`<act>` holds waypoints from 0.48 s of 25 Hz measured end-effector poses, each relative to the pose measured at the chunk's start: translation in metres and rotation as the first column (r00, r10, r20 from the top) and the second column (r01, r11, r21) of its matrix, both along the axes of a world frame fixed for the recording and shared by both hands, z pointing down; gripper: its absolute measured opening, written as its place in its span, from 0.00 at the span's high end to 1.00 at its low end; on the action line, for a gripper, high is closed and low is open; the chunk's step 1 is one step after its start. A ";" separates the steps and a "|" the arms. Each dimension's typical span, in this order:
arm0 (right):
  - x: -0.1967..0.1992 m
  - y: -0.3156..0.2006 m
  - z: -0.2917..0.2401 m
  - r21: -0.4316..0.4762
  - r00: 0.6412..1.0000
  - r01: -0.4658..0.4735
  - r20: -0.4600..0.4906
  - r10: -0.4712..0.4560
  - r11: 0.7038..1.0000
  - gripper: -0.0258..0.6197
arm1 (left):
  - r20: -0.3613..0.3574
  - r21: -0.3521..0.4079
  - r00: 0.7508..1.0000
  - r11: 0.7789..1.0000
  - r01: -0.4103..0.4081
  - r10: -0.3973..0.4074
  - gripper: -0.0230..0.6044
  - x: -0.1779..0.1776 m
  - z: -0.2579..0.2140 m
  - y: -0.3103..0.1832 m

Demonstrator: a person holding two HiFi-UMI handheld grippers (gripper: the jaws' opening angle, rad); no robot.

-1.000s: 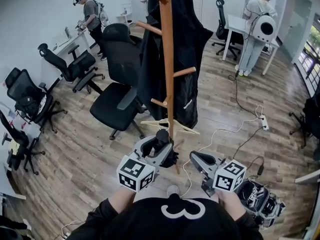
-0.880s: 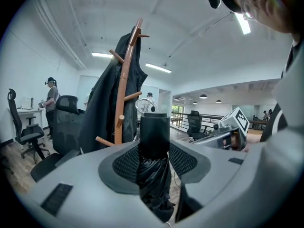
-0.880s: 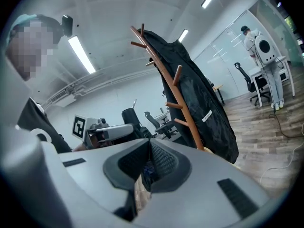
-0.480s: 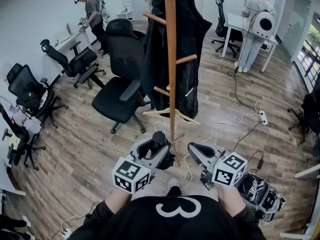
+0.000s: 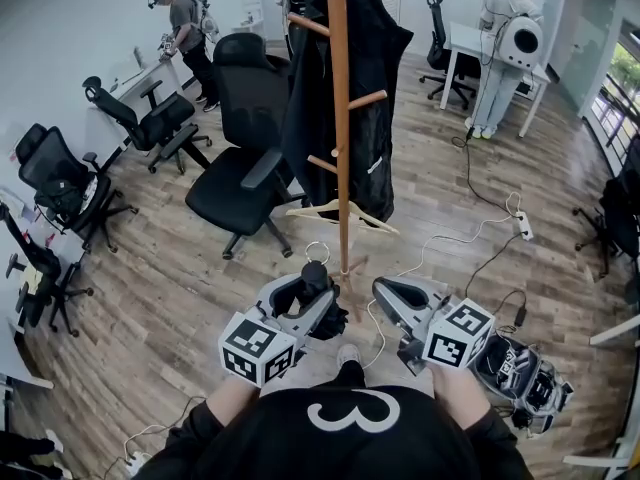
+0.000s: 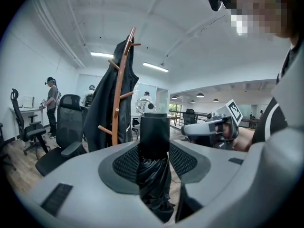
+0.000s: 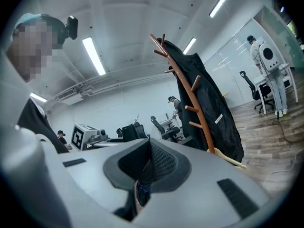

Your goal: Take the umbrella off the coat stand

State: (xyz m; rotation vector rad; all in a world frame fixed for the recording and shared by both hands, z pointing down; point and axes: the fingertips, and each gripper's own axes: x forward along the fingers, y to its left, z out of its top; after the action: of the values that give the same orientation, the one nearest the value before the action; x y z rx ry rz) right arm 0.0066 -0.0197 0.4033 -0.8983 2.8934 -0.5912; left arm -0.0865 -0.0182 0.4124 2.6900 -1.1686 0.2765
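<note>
Black folded fabric umbrella (image 6: 153, 172) is clamped in your left gripper (image 5: 308, 290); your right gripper (image 5: 386, 292), at 3 o'clock, has its jaws together, empty.

Black folded umbrella (image 6: 154, 144) held upright in the left gripper (image 5: 305, 293), clear of the wooden coat stand (image 5: 341, 118)

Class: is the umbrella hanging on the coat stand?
No, the black umbrella is clamped between the left gripper's jaws, apart from the coat stand.
</note>
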 end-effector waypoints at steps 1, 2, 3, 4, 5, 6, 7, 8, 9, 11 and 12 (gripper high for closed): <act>0.002 0.004 -0.001 0.005 1.000 -0.003 0.000 0.003 1.000 0.92 | -0.001 0.001 1.000 1.000 -0.001 0.001 0.65 0.001 0.000 0.004; 0.003 0.008 -0.002 0.010 1.000 -0.003 0.001 0.003 1.000 0.92 | -0.002 0.002 1.000 1.000 -0.003 0.003 0.65 0.003 0.000 0.008; 0.003 0.012 -0.003 0.015 1.000 -0.002 0.003 0.002 1.000 0.92 | -0.002 0.002 1.000 1.000 -0.006 0.006 0.65 0.004 0.000 0.012; 0.003 0.016 -0.004 0.020 1.000 -0.001 0.005 0.001 1.000 0.92 | -0.002 0.000 1.000 1.000 -0.010 0.010 0.65 0.004 0.000 0.016; 0.002 0.020 -0.005 0.025 1.000 0.000 0.007 -0.001 1.000 0.92 | -0.001 -0.002 1.000 1.000 -0.014 0.014 0.65 0.005 0.001 0.020; 0.001 0.024 -0.005 0.029 1.000 0.002 0.009 -0.002 1.000 0.92 | 0.000 -0.004 1.000 1.000 -0.018 0.018 0.65 0.006 0.002 0.023; 0.001 0.027 -0.004 0.031 1.000 0.004 0.011 -0.005 1.000 0.92 | 0.001 -0.005 1.000 1.000 -0.021 0.021 0.65 0.006 0.002 0.026; 0.000 0.031 -0.004 0.030 1.000 0.008 0.013 -0.009 1.000 0.92 | 0.002 -0.006 1.000 1.000 -0.023 0.023 0.65 0.007 0.003 0.029; -0.001 0.034 -0.004 0.028 1.000 0.013 0.014 -0.013 1.000 0.92 | 0.004 -0.007 1.000 1.000 -0.024 0.024 0.65 0.008 0.003 0.032; -0.002 0.039 -0.006 0.030 1.000 0.017 0.014 -0.018 0.999 0.92 | 0.007 -0.004 1.000 1.000 -0.028 0.028 0.65 0.010 0.001 0.037; -0.003 0.042 -0.007 0.034 1.000 0.019 0.013 -0.019 0.999 0.92 | 0.007 -0.001 0.999 1.000 -0.031 0.031 0.65 0.010 -0.001 0.039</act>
State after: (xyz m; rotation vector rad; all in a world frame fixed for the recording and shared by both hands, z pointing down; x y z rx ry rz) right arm 0.0039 0.0225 0.3959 -0.8602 2.8937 -0.5457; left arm -0.0762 0.0211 0.4114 2.7103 -1.1292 0.2915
